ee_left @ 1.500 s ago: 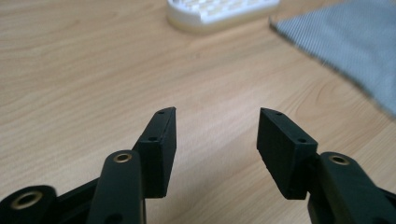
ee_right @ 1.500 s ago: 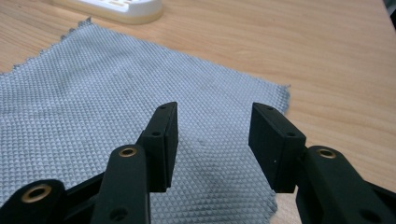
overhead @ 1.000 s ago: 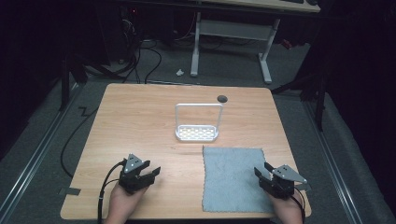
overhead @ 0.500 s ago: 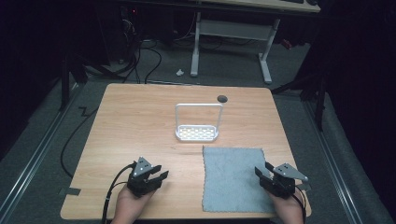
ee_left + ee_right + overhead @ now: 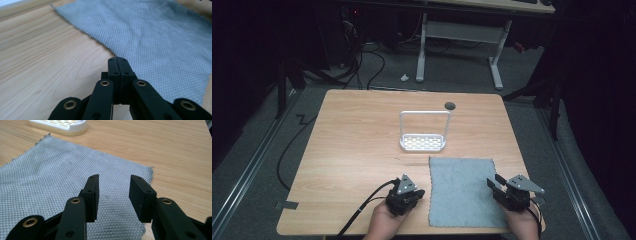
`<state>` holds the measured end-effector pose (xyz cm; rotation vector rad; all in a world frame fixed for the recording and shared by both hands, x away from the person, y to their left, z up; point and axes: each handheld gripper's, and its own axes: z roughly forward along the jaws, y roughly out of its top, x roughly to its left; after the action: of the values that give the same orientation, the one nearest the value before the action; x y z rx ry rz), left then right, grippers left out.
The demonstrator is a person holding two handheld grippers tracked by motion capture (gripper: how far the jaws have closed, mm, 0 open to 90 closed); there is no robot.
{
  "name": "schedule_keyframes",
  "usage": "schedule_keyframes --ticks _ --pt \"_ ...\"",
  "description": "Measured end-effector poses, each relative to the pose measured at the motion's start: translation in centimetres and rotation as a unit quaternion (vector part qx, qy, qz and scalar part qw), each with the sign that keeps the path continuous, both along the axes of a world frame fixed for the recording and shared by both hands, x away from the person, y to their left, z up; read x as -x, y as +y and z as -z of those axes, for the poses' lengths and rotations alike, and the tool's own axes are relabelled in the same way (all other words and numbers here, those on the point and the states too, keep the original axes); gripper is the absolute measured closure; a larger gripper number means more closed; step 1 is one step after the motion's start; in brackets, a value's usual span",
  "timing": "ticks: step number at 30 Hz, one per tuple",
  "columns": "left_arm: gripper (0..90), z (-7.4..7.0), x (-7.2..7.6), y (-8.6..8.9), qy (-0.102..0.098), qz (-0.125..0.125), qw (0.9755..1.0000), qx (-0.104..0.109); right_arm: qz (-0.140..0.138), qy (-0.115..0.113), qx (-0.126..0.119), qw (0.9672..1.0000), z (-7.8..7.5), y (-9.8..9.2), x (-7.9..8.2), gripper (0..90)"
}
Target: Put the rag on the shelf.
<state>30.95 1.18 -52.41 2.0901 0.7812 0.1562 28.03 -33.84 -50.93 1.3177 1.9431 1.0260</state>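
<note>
Left tongs [image 5: 412, 194] shut beside grey cloth [image 5: 462, 187]; wooden table [image 5: 357, 145], dark room.

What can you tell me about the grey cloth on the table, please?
The grey cloth is a roughly square, waffle-textured fabric with slightly frayed edges, lying flat and unfolded on the wooden table, just in front of the white rack. The right gripper hangs over its near right part, jaws apart.

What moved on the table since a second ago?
The left gripper slid right toward the grey cloth and its jaws have just closed shut, with nothing between them. The right gripper kept its place over the cloth's near right corner; its jaws have been closing a little but stand apart. The cloth and white rack stayed put.
</note>
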Motion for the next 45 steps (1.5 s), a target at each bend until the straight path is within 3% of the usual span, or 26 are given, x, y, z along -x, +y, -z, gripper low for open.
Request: schedule_keyframes --ticks 8,11,13,17,23,27,31,40,45 --pt "89.9 0.2 -0.3 -2.9 -0.009 0.015 0.9996 -0.020 -0.001 0.003 0.001 1.0000 0.1 0.1 -0.1 60.8" --pt "89.9 0.5 0.0 -3.9 -0.032 0.031 0.9973 -0.058 -0.001 0.004 0.001 1.0000 0.1 0.1 -0.1 60.6" --pt "89.9 0.5 0.2 -3.9 -0.042 0.032 0.9968 -0.060 -0.001 0.004 0.000 1.0000 0.1 0.1 0.0 60.6" --pt "90.0 0.5 0.3 -3.7 -0.042 0.034 0.9965 -0.064 -0.001 0.005 -0.002 1.0000 0.1 0.1 0.0 60.6" --pt "89.9 0.4 0.3 -1.9 -0.037 0.030 0.9967 -0.065 -0.007 0.007 -0.007 0.9999 0.0 0.3 0.0 64.2" --pt "89.9 0.4 0.3 -0.7 -0.032 0.024 0.9971 -0.064 -0.018 0.015 -0.014 0.9996 0.1 0.7 -0.1 74.5" --pt "89.9 0.4 0.2 0.2 -0.030 0.018 0.9973 -0.064 -0.027 0.040 0.005 0.9988 0.3 1.5 -0.2 89.4" --pt "89.9 0.5 0.0 1.2 -0.025 0.016 0.9979 -0.058 -0.034 0.098 0.028 0.9942 1.5 2.2 -0.6 90.0" --pt "89.9 0.5 0.0 2.6 -0.020 0.010 0.9981 -0.057 -0.048 0.093 0.035 0.9939 1.6 3.2 -0.8 90.0"
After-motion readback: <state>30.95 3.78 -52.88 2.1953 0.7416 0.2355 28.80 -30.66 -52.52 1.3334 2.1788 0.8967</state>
